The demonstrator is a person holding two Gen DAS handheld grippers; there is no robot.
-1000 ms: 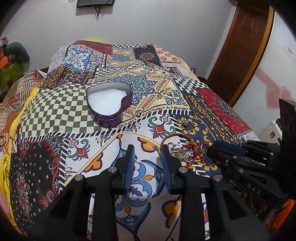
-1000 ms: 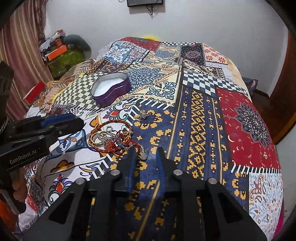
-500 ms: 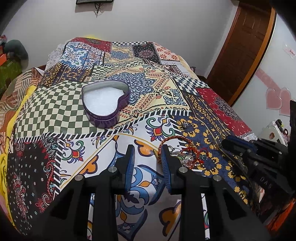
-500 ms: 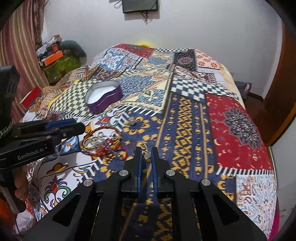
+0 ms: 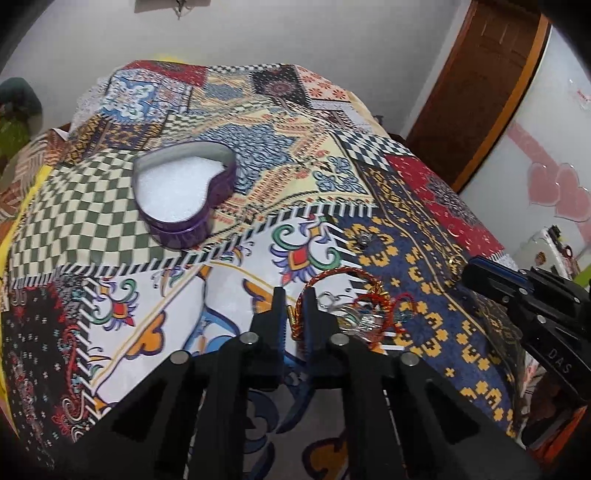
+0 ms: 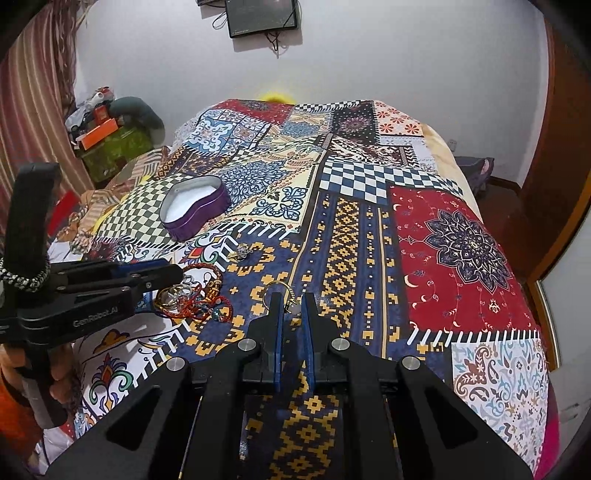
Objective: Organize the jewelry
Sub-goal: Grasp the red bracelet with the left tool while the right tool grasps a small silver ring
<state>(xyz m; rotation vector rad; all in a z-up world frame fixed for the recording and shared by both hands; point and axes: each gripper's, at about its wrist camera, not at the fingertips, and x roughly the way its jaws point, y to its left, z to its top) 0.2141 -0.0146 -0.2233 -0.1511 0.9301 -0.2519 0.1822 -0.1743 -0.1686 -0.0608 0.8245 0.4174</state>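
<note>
Purple heart-shaped tin (image 5: 184, 192), white lining only, at 11 o'clock on patchwork bedspread (image 5: 388, 236) | left gripper (image 5: 293, 314) pinching red-gold braided bangle (image 5: 332, 275) at jewelry pile (image 6: 195, 297) | right gripper (image 6: 291, 306) clamped on gold ring (image 6: 277, 286).

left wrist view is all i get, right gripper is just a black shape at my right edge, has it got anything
observer: yes. In the right wrist view the right gripper is shut on a gold ring that carries a small pale bead.
operator: ok and theres a cable dangling at the very top of my frame, whats it from
observer: it hangs from a dark screen mounted on the white wall beyond the far end of the bed. The right wrist view shows the screen's whole lower part and the cable below it.
</note>
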